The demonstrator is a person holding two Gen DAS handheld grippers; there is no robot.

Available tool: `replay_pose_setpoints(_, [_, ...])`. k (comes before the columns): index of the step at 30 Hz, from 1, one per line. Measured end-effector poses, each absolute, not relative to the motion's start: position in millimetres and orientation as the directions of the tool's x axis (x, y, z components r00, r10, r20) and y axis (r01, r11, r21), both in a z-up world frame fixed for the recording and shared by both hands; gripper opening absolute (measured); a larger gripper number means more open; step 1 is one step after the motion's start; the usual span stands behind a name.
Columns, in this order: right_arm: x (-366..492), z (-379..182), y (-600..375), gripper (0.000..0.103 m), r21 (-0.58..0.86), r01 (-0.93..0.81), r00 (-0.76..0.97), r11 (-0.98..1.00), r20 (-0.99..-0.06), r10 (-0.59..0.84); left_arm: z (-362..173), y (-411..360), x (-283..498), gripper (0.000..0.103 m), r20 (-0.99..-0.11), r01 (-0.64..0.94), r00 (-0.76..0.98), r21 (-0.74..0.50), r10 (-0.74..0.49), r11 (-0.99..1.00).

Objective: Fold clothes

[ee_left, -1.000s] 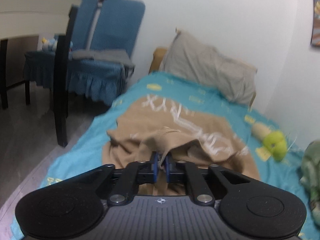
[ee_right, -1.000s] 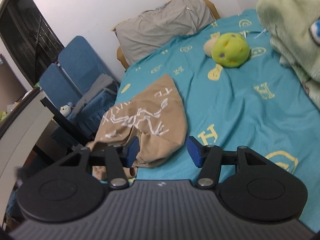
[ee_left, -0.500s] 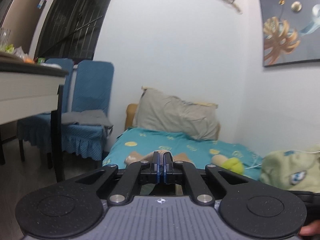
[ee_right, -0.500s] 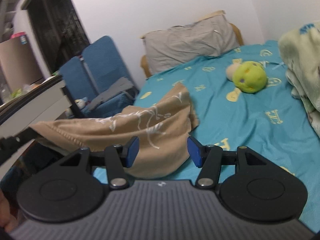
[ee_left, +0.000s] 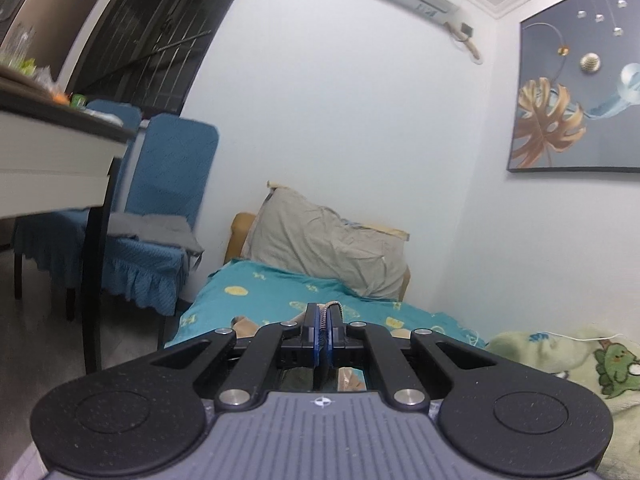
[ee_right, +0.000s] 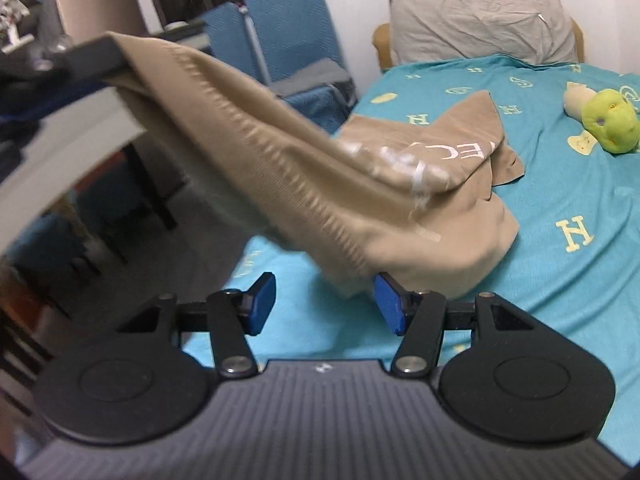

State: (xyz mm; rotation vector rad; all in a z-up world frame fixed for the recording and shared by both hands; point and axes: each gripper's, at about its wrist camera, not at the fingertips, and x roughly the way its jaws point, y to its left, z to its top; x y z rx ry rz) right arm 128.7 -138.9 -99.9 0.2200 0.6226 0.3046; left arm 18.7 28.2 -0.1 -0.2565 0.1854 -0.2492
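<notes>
Tan knit garment [ee_right: 304,168]: you have 1 edge of it lifted off the bed [ee_right: 560,208], and it hangs as a slack sheet from the upper left of the right wrist view down to a heap on the teal sheet. Your left gripper [ee_left: 322,328] is pinched shut on that edge; in its own view a thin sliver of tan cloth shows between the blue pads, and in the right wrist view it is the dark blurred shape at the raised corner. Your right gripper [ee_right: 324,300] stands at a middling width with nothing between its pads; the hanging fold sits just above its right pad, and whether it touches I cannot tell.

I judge this the spreading-out step: the piece is raised to find its shape, and no fold is made yet. Your next move likely calls for the right gripper to close on a 2nd edge or corner, so that the cloth can be pulled taut between both hands and laid flat.

It is soft and ribbed along the hem, with white lettering across the front, and it drapes limply, so expect it to sag and bunch. Beyond it lie a round green plush toy [ee_right: 608,124], a grey crumpled pillow [ee_right: 480,20] at the head of the bed, and 2 blue covered chairs [ee_right: 280,28] to the side.
</notes>
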Motion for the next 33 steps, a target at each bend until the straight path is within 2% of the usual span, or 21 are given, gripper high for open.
replay_pose_setpoints(6, [147.1, -112.1, -176.8, 0.060, 0.301, 0.072, 0.845, 0.951, -0.526, 0.103, -30.1, 30.7, 60.2, 0.004, -0.242, 0.139, 0.949, -0.253, -0.202, 0.957])
replay_pose_setpoints(10, [138.1, -99.3, -197.7, 0.064, 0.297, 0.226, 0.871, 0.928, -0.487, -0.057, -40.0, 23.2, 70.9, 0.003, -0.267, 0.158, 0.936, -0.262, -0.229, 0.952])
replay_pose_setpoints(13, [143.3, -102.4, -191.7, 0.066, 0.178, 0.227, 0.853, 0.958, -0.511, -0.107, -35.5, 19.0, 64.1, 0.003, -0.217, 0.194, 0.942, -0.267, -0.255, 0.944])
replay_pose_setpoints(16, [153.7, -121.3, -189.5, 0.064, 0.151, 0.162, 0.784, 0.975, -0.620, -0.034, -26.9, 18.9, 55.4, 0.003, -0.158, 0.205, 0.954, -0.275, -0.254, 0.940])
replay_pose_setpoints(20, [168.6, -146.0, -198.7, 0.064, 0.158, 0.171, 0.665, 0.973, -0.746, 0.004, -18.0, 24.6, 45.1, 0.003, -0.095, 0.185, 0.970, -0.299, -0.222, 0.936])
replay_pose_setpoints(22, [167.7, -145.3, -211.2, 0.064, 0.188, 0.226, 0.648, 0.956, -0.761, -0.004, -13.5, 30.1, 40.0, 0.000, -0.050, 0.155, 0.983, -0.308, -0.179, 0.939])
replay_pose_setpoints(25, [153.3, -124.8, -227.8, 0.064, 0.142, 0.344, 0.715, 0.928, -0.680, -0.161, -3.0, 41.3, 34.8, 0.000, 0.000, 0.125, 0.991, -0.325, -0.132, 0.938])
replay_pose_setpoints(26, [150.5, -117.4, -232.8, 0.065, 0.149, 0.347, 0.740, 0.926, -0.651, -0.172, -0.7, 45.6, 35.1, 0.000, 0.001, 0.127, 0.991, -0.339, -0.134, 0.932])
replay_pose_setpoints(29, [147.3, -100.4, -245.4, 0.066, 0.171, 0.323, 0.793, 0.931, -0.585, -0.168, -3.3, 47.5, 43.0, 0.000, -0.076, 0.132, 0.983, -0.336, -0.167, 0.933])
replay_pose_setpoints(33, [154.0, -103.4, -261.4, 0.065, 0.274, 0.254, 0.784, 0.928, -0.620, -0.031, -21.9, 23.7, 61.8, 0.002, -0.303, 0.212, 0.911, -0.233, -0.278, 0.949])
